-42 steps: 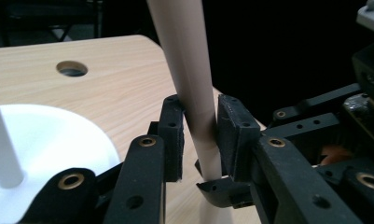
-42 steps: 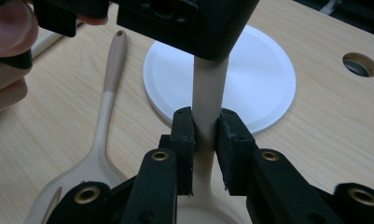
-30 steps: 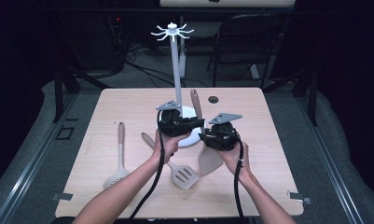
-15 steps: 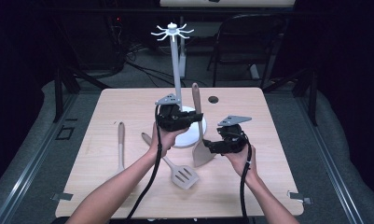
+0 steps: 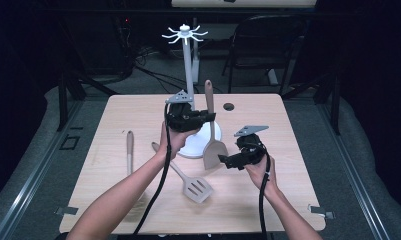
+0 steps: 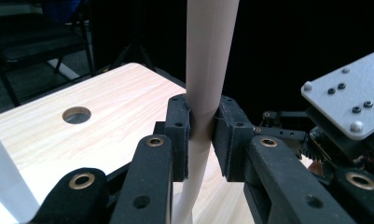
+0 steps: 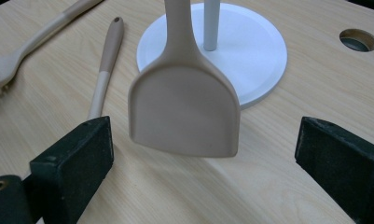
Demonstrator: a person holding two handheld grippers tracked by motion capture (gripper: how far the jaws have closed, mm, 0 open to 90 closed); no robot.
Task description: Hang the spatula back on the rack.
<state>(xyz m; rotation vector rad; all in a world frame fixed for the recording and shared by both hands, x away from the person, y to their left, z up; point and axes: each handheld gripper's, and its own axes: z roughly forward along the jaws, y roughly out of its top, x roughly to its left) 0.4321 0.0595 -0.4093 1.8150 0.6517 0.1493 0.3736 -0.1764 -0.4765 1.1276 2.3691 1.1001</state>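
A beige solid spatula (image 5: 210, 135) hangs upright, handle up and blade down, just in front of the white hook stand (image 5: 188, 60). My left gripper (image 5: 209, 116) is shut on its handle (image 6: 208, 70), and both pads press the shaft in the left gripper view. My right gripper (image 5: 223, 161) sits low by the blade's right edge. Its jaws have just been opening and now stand wide apart. In the right gripper view the blade (image 7: 184, 112) hangs ahead of the pads (image 7: 77, 154), touching neither.
The stand's round white base (image 7: 250, 51) rests mid-table behind the blade. A slotted spatula (image 5: 195, 186) lies in front of it, and a spoon (image 5: 130, 150) lies further left. The wooden table (image 5: 298, 200) has a cable hole (image 5: 228, 106) near its far edge.
The right jaws opened wide and that gripper drew back to the right and down, off the blade. The left gripper lifted the spatula a little, so it now hangs upright.
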